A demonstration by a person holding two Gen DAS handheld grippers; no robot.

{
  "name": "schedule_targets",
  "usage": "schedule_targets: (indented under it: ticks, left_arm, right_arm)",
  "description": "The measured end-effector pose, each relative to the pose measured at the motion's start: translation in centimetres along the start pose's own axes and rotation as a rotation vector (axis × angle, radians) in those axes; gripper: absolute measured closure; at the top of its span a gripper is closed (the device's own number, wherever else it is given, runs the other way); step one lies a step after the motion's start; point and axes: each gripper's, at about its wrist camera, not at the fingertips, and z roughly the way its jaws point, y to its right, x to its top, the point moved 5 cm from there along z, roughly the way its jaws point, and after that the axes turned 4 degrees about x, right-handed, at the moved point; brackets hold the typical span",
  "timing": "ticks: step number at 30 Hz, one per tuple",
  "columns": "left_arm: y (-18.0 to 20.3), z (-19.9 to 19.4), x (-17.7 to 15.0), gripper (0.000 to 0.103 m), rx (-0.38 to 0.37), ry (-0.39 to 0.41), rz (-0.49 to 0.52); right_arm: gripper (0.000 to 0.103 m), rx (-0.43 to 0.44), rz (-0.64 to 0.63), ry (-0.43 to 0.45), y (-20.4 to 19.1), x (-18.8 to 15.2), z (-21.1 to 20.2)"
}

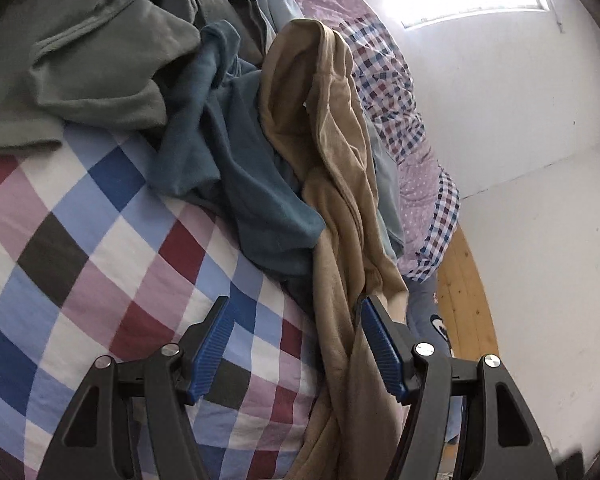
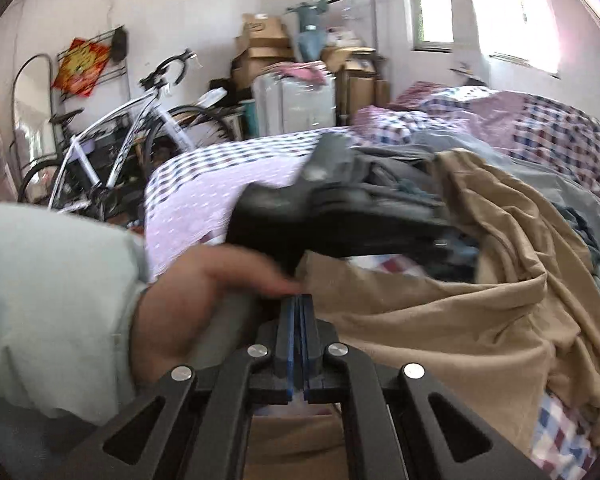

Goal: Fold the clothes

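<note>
My left hand-held gripper (image 1: 296, 344) stands wide open over the bed with the checked red, blue and white cover (image 1: 72, 240), its blue ribbed pads well apart. The tan, soft crumpled garment (image 1: 336, 184) trails down the bed's edge and passes between those pads, brushing the right-hand one, but nothing is pinched there. Beside it lies a teal, fleecy garment (image 1: 236, 160), bunched against the tan one, and behind that a grey-green garment (image 1: 100, 60) heaped at the top of the pile.

My right hand-held gripper (image 2: 300, 300) is fully closed, blue pads pressed flat together. The tan garment (image 2: 460, 312) spreads just beyond the tips and to their right; whether a fold is caught between the pads I can't tell. My left hand (image 2: 188, 300), in a pale green sleeve (image 2: 48, 300), shows blurred across this view, gripping its black tool body. At the back stand a white bicycle (image 2: 112, 140) and stacked cardboard boxes (image 2: 260, 48).
</note>
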Motion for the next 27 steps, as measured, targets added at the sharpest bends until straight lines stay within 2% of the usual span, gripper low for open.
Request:
schedule_targets:
  ticks: [6, 9, 11, 15, 16, 19, 22, 25, 27]
  left_arm:
    - [-0.3, 0.2, 0.3, 0.033, -0.017, 0.002, -0.025]
    - [-0.3, 0.3, 0.2, 0.033, -0.016, 0.005, -0.032]
    - [-0.2, 0.5, 0.1, 0.033, -0.01, 0.007, -0.031]
    - [0.1, 0.9, -0.5, 0.033, 0.025, 0.002, 0.009]
    - [0.3, 1.0, -0.7, 0.033, 0.037, -0.002, 0.024]
    - [0.9, 1.3, -0.8, 0.033, 0.053, -0.01, 0.052]
    - [1.4, 1.2, -1.1, 0.033, 0.052, -0.018, 0.061]
    - [1.7, 1.1, -1.2, 0.033, 0.053, -0.021, 0.071]
    - [2.0, 1.3, -1.4, 0.033, 0.052, -0.028, 0.077]
  right_arm:
    - [0.103, 0.03, 0.069, 0.054, 0.9, 0.4, -1.7]
    - [0.103, -0.009, 0.143, 0.127, 3.1, 1.6, -4.4]
    - [0.103, -0.079, 0.209, 0.194, 5.6, 2.1, -7.1]
    - [0.103, -0.31, 0.395, 0.36, 12.8, 0.8, -16.1]
    - [0.103, -0.391, 0.465, 0.41, 15.0, -0.4, -19.2]
    - [0.103, -0.615, 0.689, 0.545, 19.7, -5.6, -28.4]
    - [0.103, -0.826, 0.906, 0.648, 20.8, -12.5, -36.7]
    - [0.103, -0.995, 1.035, 0.652, 19.5, -18.1, -41.8]
    - [0.103, -1.049, 1.082, 0.603, 18.8, -20.7, -42.8]
